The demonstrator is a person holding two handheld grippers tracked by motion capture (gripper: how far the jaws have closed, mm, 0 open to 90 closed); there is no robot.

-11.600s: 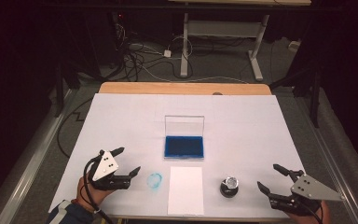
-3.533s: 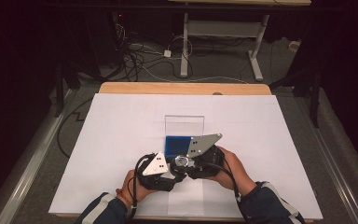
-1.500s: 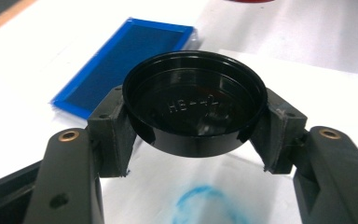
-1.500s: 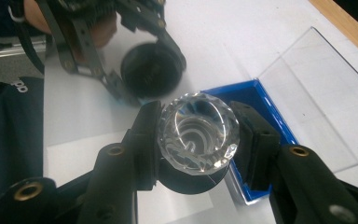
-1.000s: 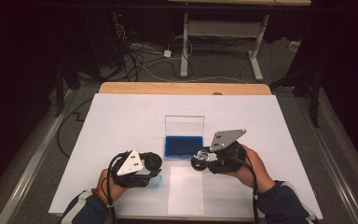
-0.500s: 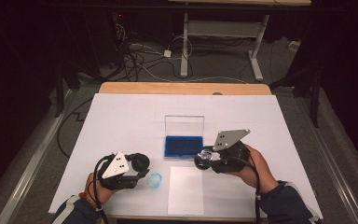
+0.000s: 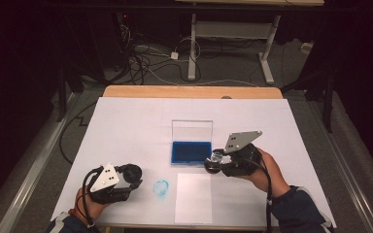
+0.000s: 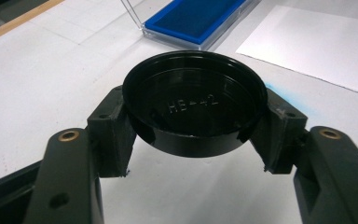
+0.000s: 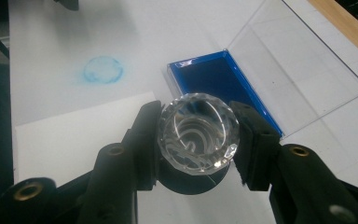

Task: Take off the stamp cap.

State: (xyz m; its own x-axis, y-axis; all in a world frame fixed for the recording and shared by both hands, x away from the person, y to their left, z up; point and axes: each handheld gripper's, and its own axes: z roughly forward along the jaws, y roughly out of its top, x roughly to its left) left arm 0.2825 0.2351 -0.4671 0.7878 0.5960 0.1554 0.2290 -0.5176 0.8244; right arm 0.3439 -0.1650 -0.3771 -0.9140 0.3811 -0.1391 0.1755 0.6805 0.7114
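My left gripper (image 7: 130, 176) is near the table's front left, shut on a round black cap (image 7: 132, 172). In the left gripper view the cap (image 8: 195, 109) sits between both jaws, hollow side facing the camera. My right gripper (image 7: 215, 163) hovers just right of the blue ink pad (image 7: 191, 152), shut on a stamp with a clear faceted top (image 7: 217, 157). In the right gripper view the stamp (image 9: 199, 132) is clamped between the jaws over its black base, above the corner of the white sheet (image 9: 74, 135).
The ink pad's clear lid (image 7: 192, 130) stands open behind the pad. A white paper sheet (image 7: 193, 198) lies at the front centre. A round blue ink smudge (image 7: 161, 188) marks the table between my left gripper and the sheet. The table's wooden far edge (image 7: 189, 91) is behind.
My left gripper has carried the black cap leftward, away from the centre, uncovering the blue smudge. The right gripper with the stamp has barely shifted.
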